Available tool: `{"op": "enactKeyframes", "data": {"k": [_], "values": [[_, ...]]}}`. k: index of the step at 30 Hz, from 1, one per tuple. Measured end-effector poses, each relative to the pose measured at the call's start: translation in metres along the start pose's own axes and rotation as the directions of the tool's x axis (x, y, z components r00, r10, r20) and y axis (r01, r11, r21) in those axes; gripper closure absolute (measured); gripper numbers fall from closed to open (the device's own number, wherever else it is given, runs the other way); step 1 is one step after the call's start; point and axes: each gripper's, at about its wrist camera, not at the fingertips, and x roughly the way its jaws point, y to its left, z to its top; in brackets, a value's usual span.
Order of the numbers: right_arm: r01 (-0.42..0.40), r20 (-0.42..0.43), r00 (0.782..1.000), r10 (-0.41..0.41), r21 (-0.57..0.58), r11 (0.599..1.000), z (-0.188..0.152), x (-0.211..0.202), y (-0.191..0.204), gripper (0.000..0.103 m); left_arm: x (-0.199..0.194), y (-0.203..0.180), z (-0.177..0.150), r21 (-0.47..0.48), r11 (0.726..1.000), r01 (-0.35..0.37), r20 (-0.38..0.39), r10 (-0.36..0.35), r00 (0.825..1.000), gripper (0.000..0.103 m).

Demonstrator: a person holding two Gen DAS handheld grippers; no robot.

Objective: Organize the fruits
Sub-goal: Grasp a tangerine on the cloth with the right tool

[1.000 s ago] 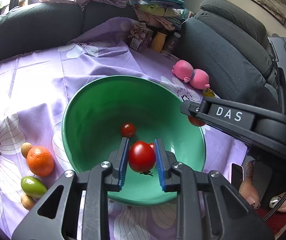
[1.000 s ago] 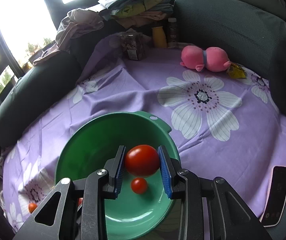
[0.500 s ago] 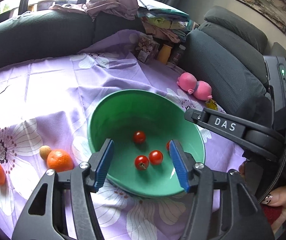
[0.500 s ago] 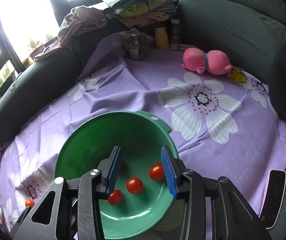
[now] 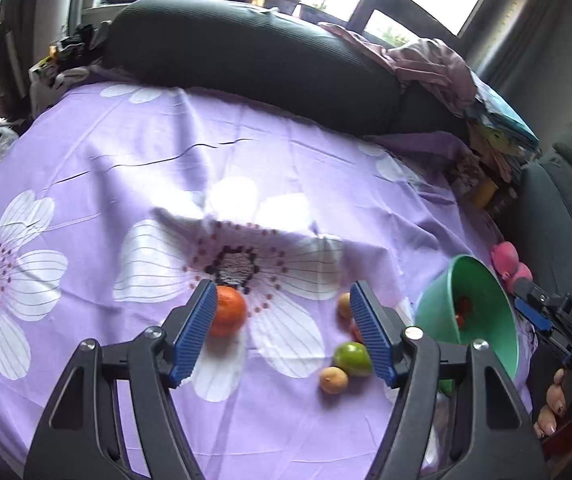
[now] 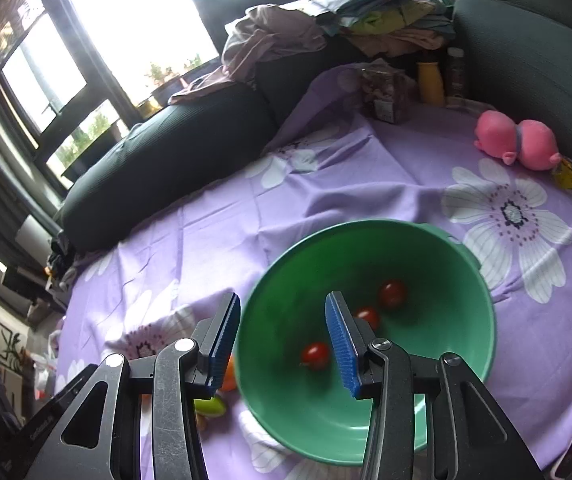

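A green bowl [image 6: 458, 280] sits on the purple flowered cloth and holds three red cherry tomatoes [image 6: 392, 294]. My right gripper [image 6: 283, 340] is open and empty above the bowl's left rim. My left gripper [image 5: 284, 334] is open and empty over the cloth left of the bowl [image 5: 482, 292]. An orange [image 5: 228, 311] lies by its left finger. A green lime [image 5: 352, 359], two small tan fruits [image 5: 333, 379] and a reddish fruit lie by its right finger. The lime also shows in the right wrist view [image 6: 210, 406].
Dark sofa cushions [image 5: 254, 52] ring the cloth. A pink plush toy [image 6: 516, 144], a yellow bottle [image 6: 430, 84] and a snack bag [image 6: 382, 92] lie at the far side. Clothes [image 6: 270, 40] pile on the sofa back.
Both grippers opened and dropped their tomatoes into the bowl. My left gripper then swung left, away from the bowl, over the loose fruit. My right gripper shifted left over the rim.
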Motion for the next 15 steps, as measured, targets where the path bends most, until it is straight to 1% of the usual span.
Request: {"op": "enactKeyframes", "data": {"k": [2,4,6,8,10,12,15], "values": [[-0.034,-0.039,0.999,0.033,-0.029,0.999,-0.003,0.011,0.015,0.058,0.004,0.019,0.002,-0.053,0.998,-0.044,-0.027,0.042,0.999,0.034],[-0.064,-0.085,0.995,0.059,-0.059,0.996,-0.007,0.024,0.032,0.058,0.011,0.03,0.003,-0.085,0.994,-0.069,-0.065,0.064,0.996,0.034],[-0.1,-0.131,0.987,0.088,-0.085,0.991,-0.011,0.039,0.049,0.058,0.017,0.036,0.001,-0.098,0.991,-0.088,-0.103,0.078,0.992,0.035],[-0.151,-0.178,0.975,0.132,-0.094,0.984,-0.016,0.053,0.065,0.058,0.027,0.033,-0.002,-0.088,0.992,-0.089,-0.131,0.077,0.988,0.035],[-0.218,-0.226,0.955,0.194,-0.09,0.972,-0.021,0.068,0.08,0.058,0.036,0.033,-0.004,-0.074,0.994,-0.078,-0.158,0.065,0.985,0.035],[-0.28,-0.275,0.929,0.248,-0.085,0.956,-0.027,0.083,0.095,0.058,0.046,0.031,-0.008,-0.07,0.995,-0.069,-0.191,0.055,0.98,0.036],[-0.332,-0.348,0.894,0.283,-0.089,0.939,-0.038,0.105,0.114,0.058,0.058,0.027,-0.013,-0.056,0.996,-0.074,-0.226,0.06,0.972,0.036]]}}
